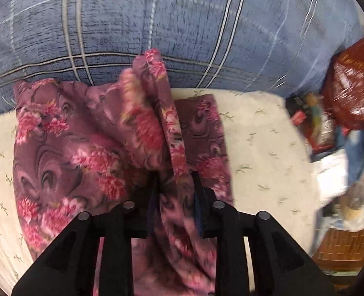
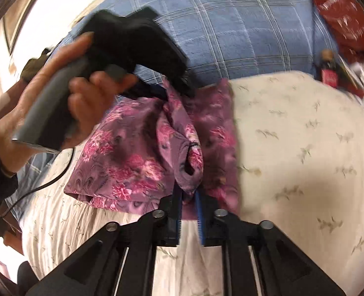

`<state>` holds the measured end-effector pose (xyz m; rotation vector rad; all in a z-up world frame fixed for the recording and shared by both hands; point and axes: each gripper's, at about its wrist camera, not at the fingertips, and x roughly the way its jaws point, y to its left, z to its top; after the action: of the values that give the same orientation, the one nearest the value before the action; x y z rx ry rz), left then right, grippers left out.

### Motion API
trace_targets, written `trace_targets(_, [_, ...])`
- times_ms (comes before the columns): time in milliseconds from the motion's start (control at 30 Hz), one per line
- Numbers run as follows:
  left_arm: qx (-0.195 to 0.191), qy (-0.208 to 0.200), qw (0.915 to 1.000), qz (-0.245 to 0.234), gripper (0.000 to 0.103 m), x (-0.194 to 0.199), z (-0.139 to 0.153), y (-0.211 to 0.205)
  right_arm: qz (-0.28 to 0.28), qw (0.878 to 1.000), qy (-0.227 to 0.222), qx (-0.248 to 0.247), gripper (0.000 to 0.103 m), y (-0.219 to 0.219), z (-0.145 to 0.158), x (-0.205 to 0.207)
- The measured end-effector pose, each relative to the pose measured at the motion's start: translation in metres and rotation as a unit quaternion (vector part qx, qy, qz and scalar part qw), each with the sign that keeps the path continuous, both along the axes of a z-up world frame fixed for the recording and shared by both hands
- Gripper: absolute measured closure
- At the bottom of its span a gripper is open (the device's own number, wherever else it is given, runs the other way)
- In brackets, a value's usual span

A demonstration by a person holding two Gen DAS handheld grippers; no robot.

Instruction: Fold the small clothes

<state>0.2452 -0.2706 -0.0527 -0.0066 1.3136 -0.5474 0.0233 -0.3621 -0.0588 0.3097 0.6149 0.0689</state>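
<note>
Left wrist view, nearest first: the left gripper [image 1: 174, 187] has black fingers with a bunched fold of thin floral cloth [image 1: 83, 148] between them — mauve with pink blossoms, soft and creased; whether the pads press it I cannot tell. The cloth spreads over a cream bedsheet [image 1: 268, 148] sprigged with small leaves. Beyond lies a blue checked blanket [image 1: 182, 24], nubby in texture. Right wrist view: the right gripper [image 2: 188, 197] stands slightly parted around a rolled cloth ridge — grip unclear. Farther off, a hand [image 2: 58, 93] holds the other tool's grey handle.
</note>
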Motion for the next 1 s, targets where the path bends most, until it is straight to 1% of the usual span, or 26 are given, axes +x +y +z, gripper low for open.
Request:
trace_targets(33, [-0.016,0.003,0.9999,0.0,0.077,0.0,0.006,0.008,0.004,1.0,-0.001,0.011,0.085,-0.005,0.0,-0.004])
trace_targets(100, [-0.049,-0.003,0.9987,0.012,0.068,0.0,0.023,0.038,0.004,1.0,-0.007,0.018,0.083,-0.013,0.006,-0.011])
trace_targets(133, [-0.056,-0.009,0.9982,0.02,0.06,0.001,0.028,0.051,-0.003,1.0,-0.016,0.02,0.079,-0.02,0.013,-0.017])
trace_targets(167, [-0.065,-0.015,0.9974,0.03,0.056,0.002,0.034,0.066,-0.011,0.999,-0.028,0.028,0.076,-0.029,0.021,-0.022])
trace_targets(233, [-0.084,-0.026,0.995,0.047,0.055,0.006,0.04,0.103,-0.03,0.997,-0.053,0.048,0.063,-0.047,0.04,-0.024])
trace_targets(267, [-0.086,-0.027,0.9942,0.058,0.055,0.01,0.039,0.118,-0.035,0.996,-0.059,0.053,0.059,-0.053,0.048,-0.021])
trace_targets(300, [-0.086,-0.023,0.9933,0.073,0.055,0.014,0.035,0.132,-0.033,0.996,-0.059,0.059,0.053,-0.057,0.054,-0.012])
trace_targets(367, [-0.098,0.002,0.9899,0.102,0.055,0.021,0.022,0.158,-0.015,0.997,-0.043,0.069,0.052,-0.062,0.069,0.022])
trace_targets(400, [-0.111,0.02,0.9869,0.115,0.055,0.024,0.012,0.167,0.0,0.996,-0.032,0.079,0.051,-0.064,0.071,0.04])
trace_targets(433, [-0.128,0.038,0.983,0.126,0.055,0.027,0.003,0.176,0.012,0.996,-0.018,0.092,0.051,-0.063,0.071,0.061])
trace_targets(500, [-0.143,0.053,0.9795,0.132,0.055,0.028,-0.008,0.18,0.031,0.992,0.013,0.118,0.051,-0.058,0.065,0.101])
trace_targets(567, [-0.156,0.059,0.9778,0.127,0.055,0.03,-0.013,0.181,0.024,0.993,0.038,0.111,0.05,-0.056,0.057,0.143])
trace_targets(633, [-0.164,0.061,0.9775,0.117,0.055,0.032,-0.015,0.176,0.014,0.993,0.064,0.103,0.049,-0.054,0.047,0.172])
trace_targets(667, [-0.17,0.061,0.9771,0.112,0.055,0.034,-0.016,0.174,0.017,0.991,0.085,0.105,0.049,-0.053,0.038,0.184])
trace_targets(700, [-0.173,0.061,0.9771,0.107,0.054,0.035,-0.016,0.17,0.02,0.987,0.116,0.106,0.049,-0.052,0.028,0.199])
trace_targets(733, [-0.174,0.061,0.9773,0.104,0.049,0.038,-0.017,0.166,0.016,0.986,0.134,0.103,0.049,-0.05,0.02,0.207])
trace_targets(767, [-0.173,0.06,0.9776,0.104,0.048,0.04,-0.019,0.161,0.022,0.984,0.136,0.11,0.049,-0.049,0.016,0.211])
trace_targets(800, [-0.169,0.062,0.978,0.106,0.048,0.042,-0.021,0.157,0.039,0.982,0.135,0.126,0.062,-0.048,0.012,0.215])
trace_targets(833, [-0.168,0.064,0.9779,0.106,0.048,0.043,-0.023,0.154,0.054,0.982,0.129,0.131,0.095,-0.047,0.013,0.214])
trace_targets(867, [-0.172,0.064,0.9774,0.104,0.048,0.042,-0.021,0.156,0.068,0.984,0.108,0.128,0.094,-0.045,0.02,0.208])
trace_targets(900, [-0.177,0.054,0.9773,0.103,0.048,0.039,-0.018,0.156,0.075,0.986,0.084,0.124,0.094,-0.044,0.029,0.2])
trace_targets(933, [-0.178,0.046,0.9778,0.101,0.048,0.037,-0.017,0.154,0.08,0.988,0.051,0.119,0.095,-0.044,0.04,0.188])
trace_targets(967, [-0.178,0.041,0.9782,0.099,0.048,0.035,-0.017,0.153,0.077,0.989,0.025,0.12,0.095,-0.047,0.048,0.175])
trace_targets(1000, [-0.178,0.037,0.9785,0.098,0.048,0.034,-0.019,0.15,0.068,0.99,0.01,0.127,0.095,-0.053,0.051,0.167])
